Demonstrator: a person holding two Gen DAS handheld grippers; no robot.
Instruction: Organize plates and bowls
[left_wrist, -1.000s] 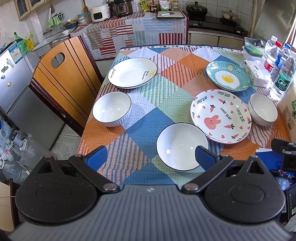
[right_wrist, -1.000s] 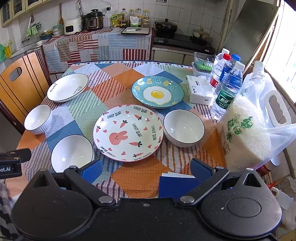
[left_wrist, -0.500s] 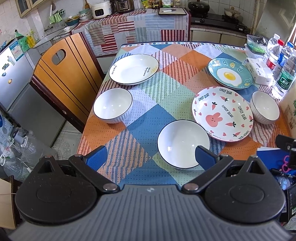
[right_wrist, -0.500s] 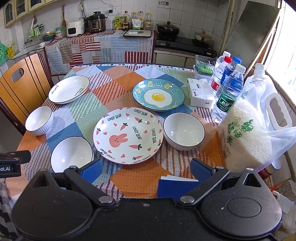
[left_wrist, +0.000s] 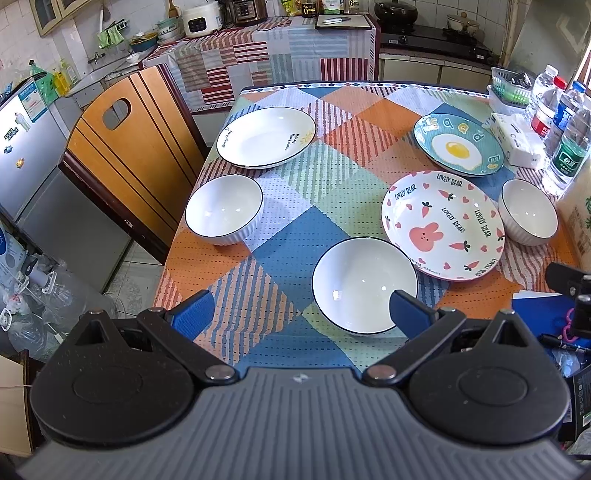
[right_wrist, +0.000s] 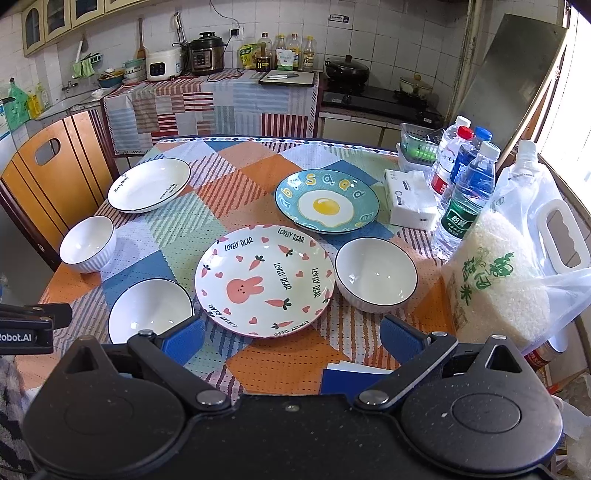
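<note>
Three plates lie on the patchwork tablecloth: a white plate (left_wrist: 266, 136) at far left, a teal fried-egg plate (left_wrist: 458, 147) at far right and a pink rabbit plate (left_wrist: 443, 225) nearer. Three white bowls stand around them: one at the left edge (left_wrist: 223, 210), one near the front (left_wrist: 364, 284) and one at the right (left_wrist: 528, 218). My left gripper (left_wrist: 301, 314) hovers open above the table's front edge, its right finger over the front bowl. My right gripper (right_wrist: 293, 338) is open too, just short of the rabbit plate (right_wrist: 264, 280), with the right bowl (right_wrist: 375, 275) ahead of it.
Water bottles (right_wrist: 465, 192), a tissue pack (right_wrist: 412, 199), a green basket (right_wrist: 419, 146) and a bag of rice (right_wrist: 495, 280) crowd the table's right side. A wooden chair (left_wrist: 122, 147) stands at the left. A blue booklet (right_wrist: 351, 378) lies at the front edge.
Both grippers have drawn back and risen a little, so the table looks slightly farther and more of the kitchen counter shows. The dishes have not moved.
</note>
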